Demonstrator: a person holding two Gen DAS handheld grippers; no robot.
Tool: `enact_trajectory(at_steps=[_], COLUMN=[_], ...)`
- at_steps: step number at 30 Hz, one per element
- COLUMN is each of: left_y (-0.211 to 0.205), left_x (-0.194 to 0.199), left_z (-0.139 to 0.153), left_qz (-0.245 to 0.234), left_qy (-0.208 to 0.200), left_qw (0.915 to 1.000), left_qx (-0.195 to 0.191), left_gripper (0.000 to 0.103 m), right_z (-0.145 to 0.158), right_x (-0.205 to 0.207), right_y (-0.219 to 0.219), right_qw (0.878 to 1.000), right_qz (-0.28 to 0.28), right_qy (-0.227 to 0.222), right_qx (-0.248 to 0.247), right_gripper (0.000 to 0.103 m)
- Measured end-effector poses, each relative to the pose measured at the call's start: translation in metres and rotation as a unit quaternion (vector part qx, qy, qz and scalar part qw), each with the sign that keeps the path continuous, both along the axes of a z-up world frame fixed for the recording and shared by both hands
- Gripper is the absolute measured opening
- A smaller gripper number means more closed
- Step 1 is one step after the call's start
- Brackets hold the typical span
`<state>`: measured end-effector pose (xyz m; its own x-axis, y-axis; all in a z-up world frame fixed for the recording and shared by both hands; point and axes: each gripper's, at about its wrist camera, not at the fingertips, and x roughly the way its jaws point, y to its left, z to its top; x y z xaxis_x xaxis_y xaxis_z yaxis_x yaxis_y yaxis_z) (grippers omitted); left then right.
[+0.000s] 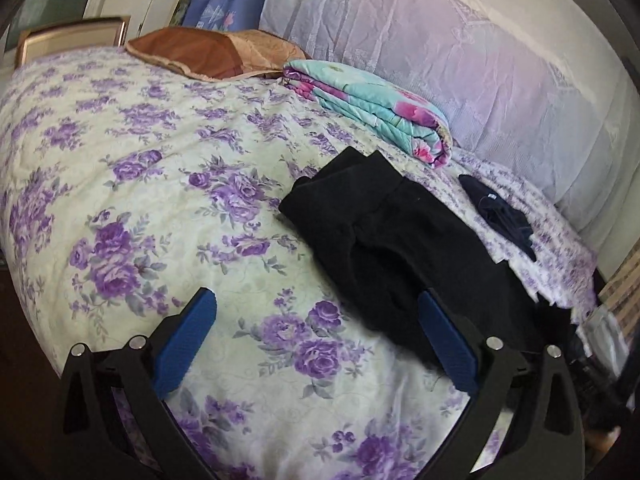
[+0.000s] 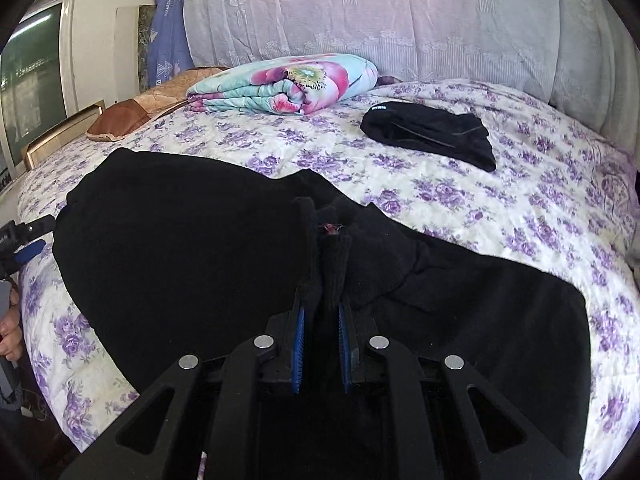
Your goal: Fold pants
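Black pants (image 1: 400, 240) lie spread on the purple-flowered bedspread (image 1: 160, 200). My left gripper (image 1: 316, 296) hovers open and wide above the bedspread with nothing between its blue pads; its right pad (image 1: 444, 344) sits over the pants' near edge. In the right wrist view the pants (image 2: 180, 248) fill the middle. My right gripper (image 2: 322, 304) is shut on a bunched ridge of their black fabric, which stands up between the pads. One blue pad (image 2: 30, 250) of the left gripper shows at the pants' left edge.
A small dark garment (image 2: 432, 132) lies farther back on the bed. A folded turquoise-and-pink quilt (image 2: 288, 84) and a brown pillow (image 2: 136, 112) sit near the back. Behind them stands a lace-covered stack of bedding (image 2: 380, 12). A person's hand (image 2: 10, 332) shows at the left edge.
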<state>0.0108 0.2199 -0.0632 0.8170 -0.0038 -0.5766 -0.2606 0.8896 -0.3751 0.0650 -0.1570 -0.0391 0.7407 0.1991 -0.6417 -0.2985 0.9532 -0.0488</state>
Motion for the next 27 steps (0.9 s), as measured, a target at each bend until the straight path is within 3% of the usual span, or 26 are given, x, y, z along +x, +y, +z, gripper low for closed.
enact_trajectory(at_steps=[3, 6, 8, 9, 10, 13, 16, 18, 20, 23, 25, 27], left_y=[-0.008, -0.009, -0.007, -0.006, -0.006, -0.006, -0.009, -0.011, -0.011, -0.01, -0.01, -0.011], left_x=[0.002, 0.002, 0.002, 0.002, 0.002, 0.002, 0.003, 0.003, 0.003, 0.004, 0.004, 0.005], left_z=[-0.002, -0.002, -0.002, -0.002, -0.002, -0.002, -0.003, -0.003, -0.003, -0.003, -0.004, -0.004], left_qz=[0.001, 0.0, -0.002, -0.003, -0.004, -0.005, -0.001, -0.001, -0.001, -0.001, -0.003, -0.005], left_qy=[0.007, 0.007, 0.007, 0.007, 0.006, 0.008, 0.01, 0.013, 0.014, 0.014, 0.016, 0.018], left_qw=[0.9994, 0.9993, 0.9995, 0.9996, 0.9997, 0.9996, 0.9991, 0.9988, 0.9988, 0.999, 0.9989, 0.9987], left_qx=[0.034, 0.037, 0.03, 0.027, 0.025, 0.027, 0.04, 0.048, 0.047, 0.041, 0.043, 0.047], left_gripper=[0.098, 0.098, 0.098, 0.098, 0.098, 0.098, 0.098, 0.098, 0.098, 0.098, 0.098, 0.098], right_z=[-0.007, -0.014, -0.013, -0.009, -0.006, 0.01, 0.024, 0.029, 0.023, -0.007, -0.015, -0.011], right_x=[-0.001, -0.005, -0.011, -0.018, -0.024, -0.034, -0.022, -0.005, 0.014, 0.027, 0.02, 0.022], right_y=[0.015, 0.024, 0.028, 0.026, 0.023, 0.002, -0.02, -0.027, -0.025, -0.001, 0.008, 0.003], right_qw=[0.999, 0.997, 0.995, 0.995, 0.995, 0.997, 0.999, 0.999, 0.999, 0.998, 0.998, 0.998], right_qz=[0.015, 0.031, 0.067, 0.079, 0.085, 0.078, 0.017, -0.03, -0.046, -0.009, -0.002, -0.001], right_qy=[-0.004, -0.002, 0.017, 0.015, 0.01, 0.007, -0.011, -0.023, -0.007, 0.055, 0.04, 0.055], right_qx=[-0.037, -0.073, -0.076, -0.067, -0.057, 0.003, 0.038, 0.033, 0.014, -0.016, -0.043, -0.028], right_gripper=[0.014, 0.018, 0.038, 0.058, 0.06, 0.058, 0.058, 0.058, 0.059, 0.06, 0.06, 0.059])
